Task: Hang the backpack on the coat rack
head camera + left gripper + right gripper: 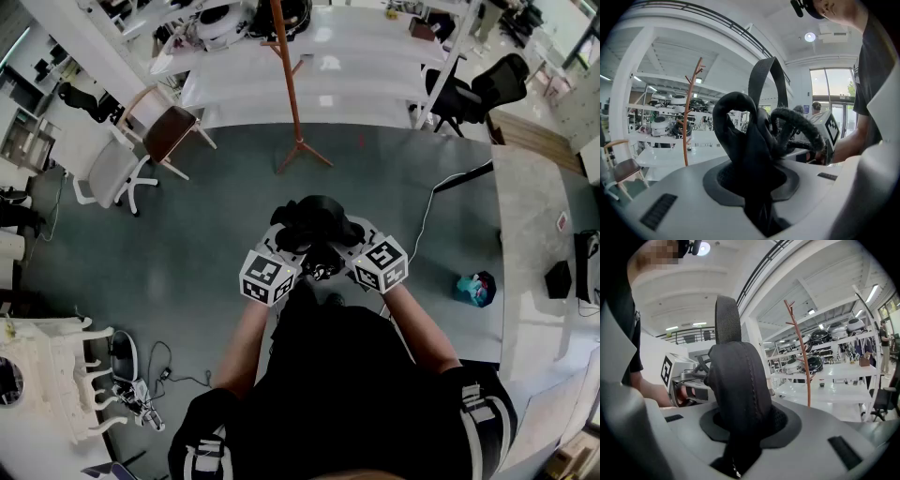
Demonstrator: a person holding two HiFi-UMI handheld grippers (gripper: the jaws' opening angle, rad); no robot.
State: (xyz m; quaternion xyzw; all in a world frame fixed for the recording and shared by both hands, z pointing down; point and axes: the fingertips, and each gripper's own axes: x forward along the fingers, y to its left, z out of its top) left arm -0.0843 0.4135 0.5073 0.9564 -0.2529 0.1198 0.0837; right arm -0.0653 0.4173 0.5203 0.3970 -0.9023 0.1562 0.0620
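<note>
Left gripper (292, 246) and right gripper (343, 242) each clamp a backpack (317, 217) strap.
Forearms reach forward, tips converging, tilted slightly down. Backpack held before the chest, straps arching upright; rack (290, 94) well ahead.

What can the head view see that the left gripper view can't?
Only the head view shows the coat rack's feet on the floor, and a blue-green thing lying beside the table. Only the left gripper view shows the rack's branchy top, a ceiling lamp and a big window. Both show the black backpack and the rack's tall pole.
</note>
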